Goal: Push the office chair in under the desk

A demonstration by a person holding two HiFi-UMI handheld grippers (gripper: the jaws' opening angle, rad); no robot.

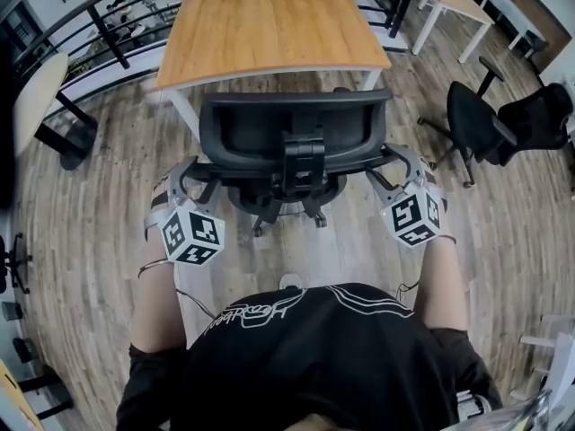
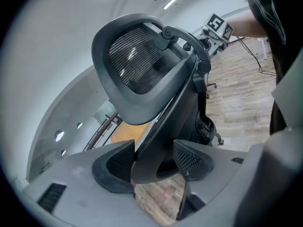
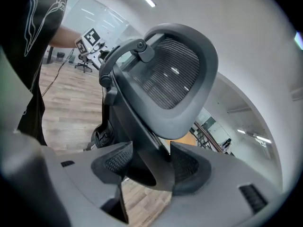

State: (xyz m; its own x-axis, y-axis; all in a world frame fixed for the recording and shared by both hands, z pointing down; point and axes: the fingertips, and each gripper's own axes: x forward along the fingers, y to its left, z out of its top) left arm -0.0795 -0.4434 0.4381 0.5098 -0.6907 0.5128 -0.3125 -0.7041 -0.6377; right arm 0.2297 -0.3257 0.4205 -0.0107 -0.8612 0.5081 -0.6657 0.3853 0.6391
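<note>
- While the office chair [image 1: 295, 142] stands at the counter's [image 1: 269, 25] near edge, left gripper [image 1: 192, 172] jaws clamp its left armrest [image 2: 152, 161].
- Right gripper [image 1: 389, 165] jaws clamp its right armrest [image 3: 142, 161].

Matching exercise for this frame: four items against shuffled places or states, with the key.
Column one
1. office chair
2. desk
3. left gripper
4. second black chair

Column two
A. off at the head view's right, on the wood floor
B. wooden top, white legs
C. closed on the office chair's side
D. between the person and the desk

Pairs: 1-D, 2-B, 3-C, 4-A
</note>
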